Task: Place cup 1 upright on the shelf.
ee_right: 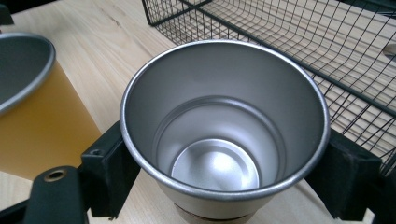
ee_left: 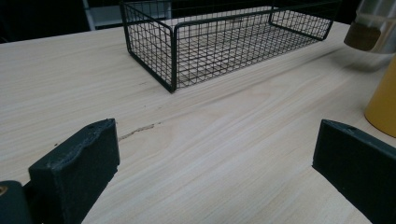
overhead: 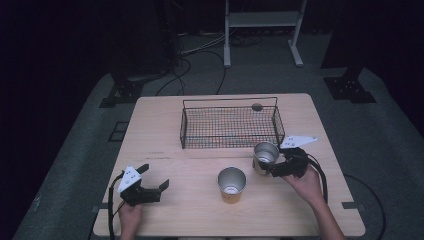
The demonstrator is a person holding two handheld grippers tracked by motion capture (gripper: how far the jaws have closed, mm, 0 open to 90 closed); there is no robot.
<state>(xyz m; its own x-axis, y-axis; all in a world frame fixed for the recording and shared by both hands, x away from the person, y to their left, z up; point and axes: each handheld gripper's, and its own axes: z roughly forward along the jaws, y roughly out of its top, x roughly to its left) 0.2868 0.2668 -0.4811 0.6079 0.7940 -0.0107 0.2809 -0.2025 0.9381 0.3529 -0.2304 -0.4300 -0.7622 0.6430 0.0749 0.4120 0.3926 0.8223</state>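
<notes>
My right gripper (overhead: 264, 166) is shut on a silver metal cup (overhead: 265, 154), its black jaws pressed against both sides of the cup (ee_right: 224, 135). The cup is upright and empty, and seems lifted just off the table, close to the front right corner of the black wire basket (overhead: 229, 125). A yellow cup (overhead: 232, 185) with a steel inside stands at the table's middle, to the left of the held one; its wall (ee_right: 42, 126) is right beside my right jaw. My left gripper (overhead: 156, 176) rests open near the front left, nothing between its jaws (ee_left: 215, 172).
The wire basket (ee_left: 219, 42) holds nothing and stands at the back centre of the wooden table (overhead: 165, 130). The yellow cup (ee_left: 384, 100) and the raised silver cup (ee_left: 373, 25) are off to the right of the left gripper. Dark floor and stands surround the table.
</notes>
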